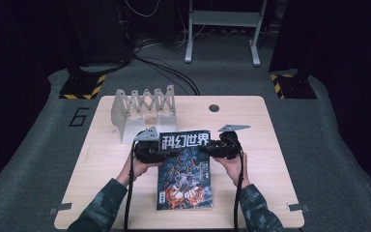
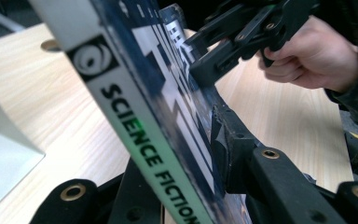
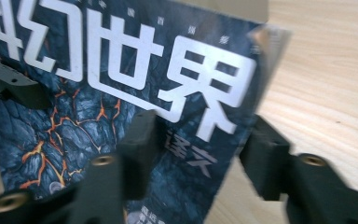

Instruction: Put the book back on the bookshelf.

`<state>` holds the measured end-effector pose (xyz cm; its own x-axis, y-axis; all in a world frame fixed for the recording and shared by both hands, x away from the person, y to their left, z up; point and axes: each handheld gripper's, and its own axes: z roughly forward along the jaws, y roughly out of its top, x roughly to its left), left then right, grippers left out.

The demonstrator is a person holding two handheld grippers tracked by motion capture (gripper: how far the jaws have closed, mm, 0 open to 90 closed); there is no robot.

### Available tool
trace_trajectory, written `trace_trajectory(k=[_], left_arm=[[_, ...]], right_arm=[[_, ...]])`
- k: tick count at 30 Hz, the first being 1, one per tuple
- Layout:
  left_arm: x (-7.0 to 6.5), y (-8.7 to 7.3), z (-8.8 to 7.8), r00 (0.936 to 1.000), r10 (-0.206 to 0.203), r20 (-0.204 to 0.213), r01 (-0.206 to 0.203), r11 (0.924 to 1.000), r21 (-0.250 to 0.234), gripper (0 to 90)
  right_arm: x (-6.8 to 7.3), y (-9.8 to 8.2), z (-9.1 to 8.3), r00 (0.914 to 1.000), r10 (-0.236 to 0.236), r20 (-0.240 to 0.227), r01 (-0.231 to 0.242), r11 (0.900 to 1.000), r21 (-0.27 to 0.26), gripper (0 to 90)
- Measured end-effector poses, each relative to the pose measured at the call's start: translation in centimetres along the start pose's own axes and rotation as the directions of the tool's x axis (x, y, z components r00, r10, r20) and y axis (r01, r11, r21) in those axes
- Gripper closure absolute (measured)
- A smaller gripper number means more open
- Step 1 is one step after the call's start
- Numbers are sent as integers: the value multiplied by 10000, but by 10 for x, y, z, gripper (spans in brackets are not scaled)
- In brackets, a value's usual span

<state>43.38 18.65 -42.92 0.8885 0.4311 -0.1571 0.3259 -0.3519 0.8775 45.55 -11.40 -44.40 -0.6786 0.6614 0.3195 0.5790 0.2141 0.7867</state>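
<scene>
A magazine (image 1: 186, 179) with a dark blue, lava-cracked cover and a large white title lies lengthwise in the middle of the table, its top end lifted off the wood. My left gripper (image 1: 166, 153) is shut on the upper left edge. In the left gripper view its jaws clamp the spine of the magazine (image 2: 168, 93), which reads "SCIENCE FICTION". My right gripper (image 1: 206, 149) is at the upper right edge. In the right gripper view its jaws (image 3: 200, 144) stand open astride the magazine (image 3: 121, 70), one over the cover, the other clear of the edge.
A white accordion-style rack (image 1: 145, 111) stands at the back left of the wooden table (image 1: 270, 193), just behind the left gripper. A round hole (image 1: 214, 108) sits near the back edge. Stand bases with yellow-black stripes (image 1: 82, 87) and cables lie on the floor beyond.
</scene>
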Motion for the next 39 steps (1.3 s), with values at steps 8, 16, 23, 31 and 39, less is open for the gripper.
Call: trace_trajectory(k=[8, 16, 23, 31, 39], left_arm=[[10, 0, -5, 9971, -761, -22, 761, 9969, 206, 702], [14, 1, -9, 9949, -997, -130, 1001, 9944, 341, 662], [17, 9, -17, 9932, -1144, -234, 1152, 9927, 358, 639], [19, 21, -23, 9892, -1432, -304, 1443, 9889, 360, 621], [16, 57, -28, 9948, -763, -669, 826, 9917, 981, 634]], right_arm=[[12, 3, -6, 9960, -707, 550, 728, 9967, -364, 702], [27, 7, -9, 9841, -1507, 945, 1560, 9864, -513, 754], [34, 8, -12, 9788, -1777, 1020, 1851, 9804, -682, 769], [41, 12, -19, 9651, -2292, 1264, 2414, 9662, -905, 784], [47, 16, -27, 9481, -2666, 1734, 2905, 9478, -1312, 786]])
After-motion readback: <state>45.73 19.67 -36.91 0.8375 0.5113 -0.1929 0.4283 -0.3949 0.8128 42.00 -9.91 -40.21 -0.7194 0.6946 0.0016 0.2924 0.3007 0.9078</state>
